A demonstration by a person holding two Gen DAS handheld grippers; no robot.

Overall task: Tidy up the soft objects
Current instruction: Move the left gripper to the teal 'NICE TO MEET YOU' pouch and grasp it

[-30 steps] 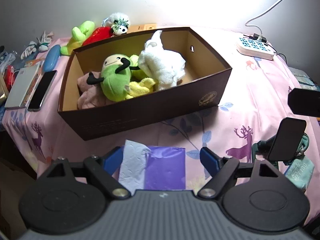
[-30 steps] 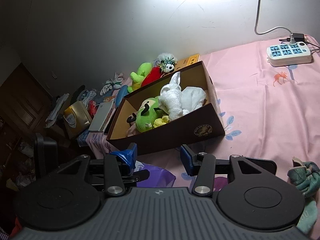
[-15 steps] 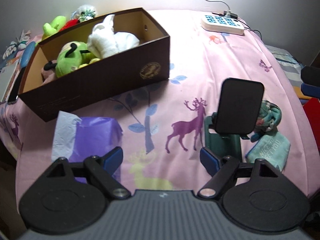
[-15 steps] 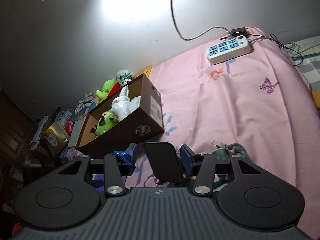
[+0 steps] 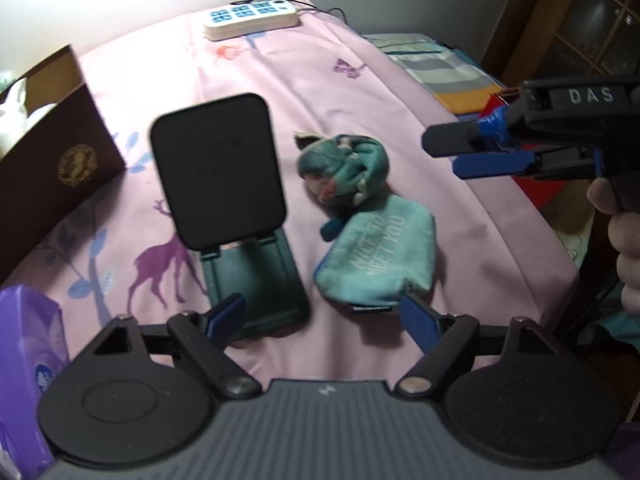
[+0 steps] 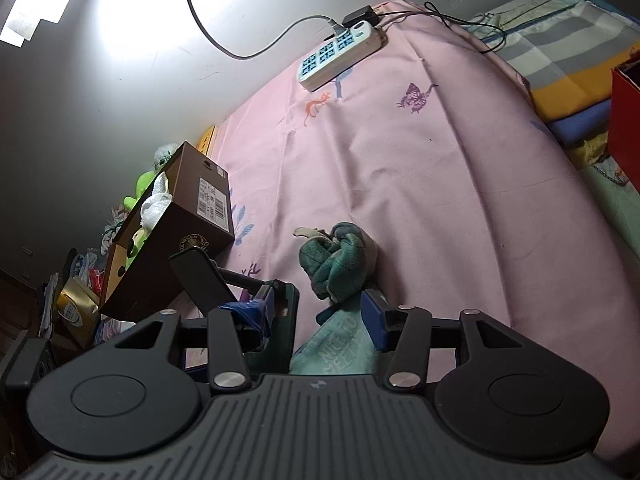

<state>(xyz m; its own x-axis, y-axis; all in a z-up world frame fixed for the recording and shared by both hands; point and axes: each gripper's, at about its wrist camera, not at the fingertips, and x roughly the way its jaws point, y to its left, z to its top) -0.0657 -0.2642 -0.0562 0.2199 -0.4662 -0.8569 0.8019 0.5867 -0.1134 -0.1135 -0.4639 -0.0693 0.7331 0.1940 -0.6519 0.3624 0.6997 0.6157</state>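
Observation:
A teal pouch (image 5: 376,252) printed "NICE TO MEET YOU" lies on the pink cloth, with a crumpled teal plush toy (image 5: 344,168) touching its far end. My left gripper (image 5: 320,314) is open just in front of the pouch, nothing pressed between its fingers. My right gripper (image 5: 464,154) comes in from the right, above and beside the plush. In the right wrist view that gripper (image 6: 316,316) is open over the pouch (image 6: 340,354), the plush toy (image 6: 340,260) just ahead. The brown box (image 6: 188,232) of plush toys stands to the left.
A black phone stand (image 5: 218,168) on a dark green base stands upright left of the pouch. A purple tissue pack (image 5: 24,344) lies near left. A white power strip (image 5: 252,20) sits at the back. Folded blankets (image 6: 560,68) and a red box (image 6: 626,120) lie right.
Both grippers swung right, away from the brown box, and came down toward the teal pouch and plush. The right gripper now shows in the left wrist view. Both stayed open.

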